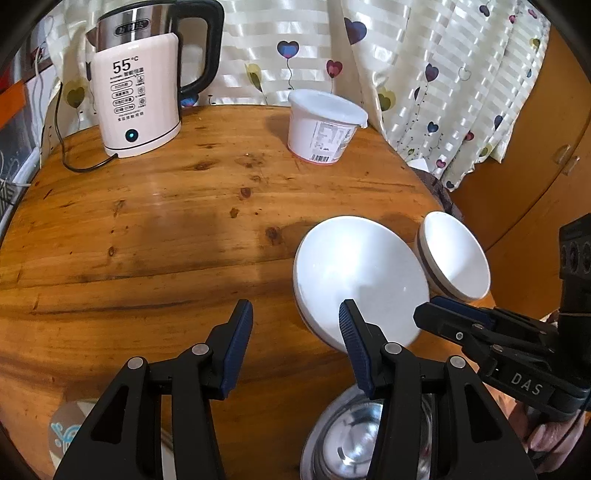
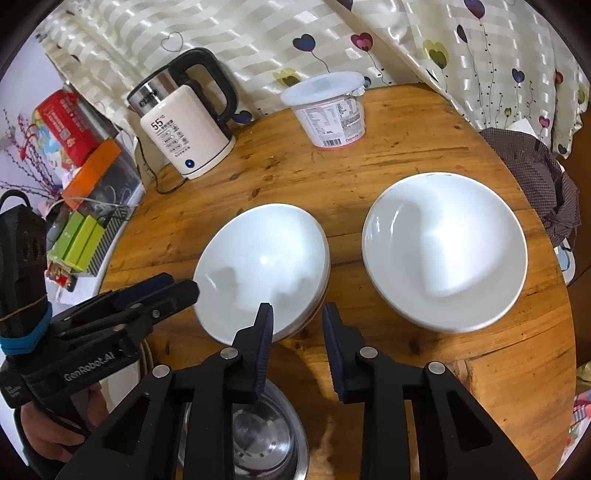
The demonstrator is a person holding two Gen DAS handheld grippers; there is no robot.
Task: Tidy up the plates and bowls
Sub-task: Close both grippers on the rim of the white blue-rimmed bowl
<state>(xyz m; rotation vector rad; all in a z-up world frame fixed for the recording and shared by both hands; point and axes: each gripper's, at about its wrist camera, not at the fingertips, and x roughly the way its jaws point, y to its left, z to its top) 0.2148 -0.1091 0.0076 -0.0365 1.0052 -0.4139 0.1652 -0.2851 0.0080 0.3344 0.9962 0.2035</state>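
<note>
Two white bowls sit on the round wooden table (image 2: pixel 424 155). The left white bowl (image 2: pixel 262 266) is near the front edge, and it looks like it rests on top of another dish, because a second rim peeks out under it. The right white bowl (image 2: pixel 443 251) sits beside it with a strip of bare wood between them. A shiny metal bowl (image 2: pixel 266 443) is at the very front of the table, just below the left white bowl.

The left gripper (image 1: pixel 295 325) hangs over the table with its blue fingers wide apart and nothing between them. Its right finger (image 1: pixel 351 332) is in front of the near rim of the left white bowl, and I cannot tell if it touches. The right gripper (image 2: pixel 297 328) hangs above the gap in front of the two white bowls. Its fingers are apart too, but closer together, and they hold nothing.

At the back of the table stands a white kettle (image 2: pixel 184 136) with a black handle. It shows "55" on its side and a small blue light. A white tub (image 2: pixel 328 110) with a lid stands to the right of it. A curtain (image 2: pixel 258 33) with little hearts hangs behind the table.
</note>
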